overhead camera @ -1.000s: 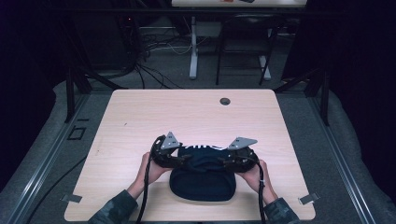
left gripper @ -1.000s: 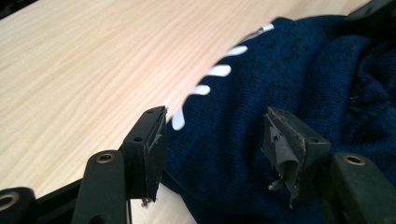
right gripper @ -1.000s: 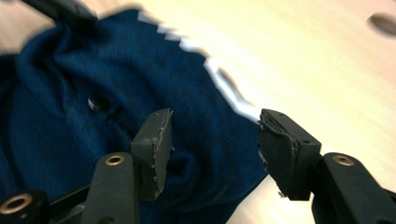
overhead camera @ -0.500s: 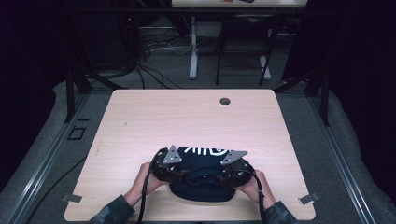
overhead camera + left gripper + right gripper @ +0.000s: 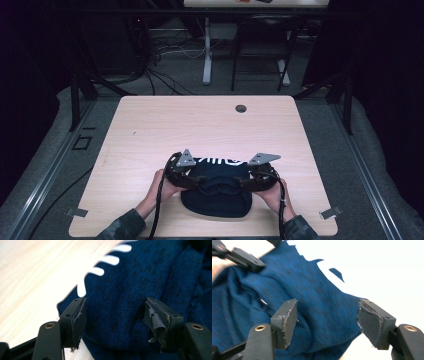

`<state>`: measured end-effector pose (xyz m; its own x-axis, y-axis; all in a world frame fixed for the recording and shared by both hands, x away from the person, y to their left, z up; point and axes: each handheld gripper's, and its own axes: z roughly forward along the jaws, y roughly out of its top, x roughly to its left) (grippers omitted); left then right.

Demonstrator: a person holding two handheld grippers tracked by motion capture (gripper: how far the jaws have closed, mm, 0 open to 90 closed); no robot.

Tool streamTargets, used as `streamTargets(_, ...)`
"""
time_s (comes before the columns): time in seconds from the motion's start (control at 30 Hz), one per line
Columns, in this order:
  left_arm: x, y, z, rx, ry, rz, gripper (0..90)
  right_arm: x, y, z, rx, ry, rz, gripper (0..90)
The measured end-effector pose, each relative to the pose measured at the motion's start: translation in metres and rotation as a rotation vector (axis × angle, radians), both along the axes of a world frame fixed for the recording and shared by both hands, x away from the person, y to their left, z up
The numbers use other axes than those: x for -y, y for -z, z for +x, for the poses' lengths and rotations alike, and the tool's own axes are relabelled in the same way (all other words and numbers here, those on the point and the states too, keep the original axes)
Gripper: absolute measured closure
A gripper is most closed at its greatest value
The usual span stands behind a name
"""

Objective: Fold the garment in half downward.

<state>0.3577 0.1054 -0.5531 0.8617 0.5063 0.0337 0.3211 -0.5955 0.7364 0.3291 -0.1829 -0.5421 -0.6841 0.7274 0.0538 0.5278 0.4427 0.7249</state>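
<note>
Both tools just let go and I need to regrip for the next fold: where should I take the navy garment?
Take the navy garment at its two side edges, each tool coming in from its own side, low over the table. It lies folded and flat, so only the edges give the jaws something to pinch.

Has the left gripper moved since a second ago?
Yes. In the high view the left gripper sits nearer the table's front edge and farther from the round hole than before, over the dark blue garment.
</note>
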Motion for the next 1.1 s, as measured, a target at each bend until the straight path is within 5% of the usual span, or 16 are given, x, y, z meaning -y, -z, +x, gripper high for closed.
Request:
streamTargets(0.27, -0.001, 0.013, -0.007, -0.013, 0.048, 0.045, 31.0, -0.01, 0.018, 0.0, -0.056, -0.089, -0.107, 21.8)
streamTargets(0.47, -0.003, 0.017, -0.012, 0.004, 0.048, 0.05, 30.1, -0.013, 0.025, 0.0, -0.042, -0.119, -0.137, 15.9)
streamTargets(0.93, -0.007, 0.02, -0.016, -0.004, 0.025, 0.028, 29.2, -0.007, 0.034, 0.011, -0.089, -0.139, -0.085, 4.6)
streamTargets(1.1, -0.008, 0.018, -0.013, 0.01, -0.01, 0.025, 16.1, -0.009, 0.035, 0.013, -0.084, -0.12, -0.097, 0.0)
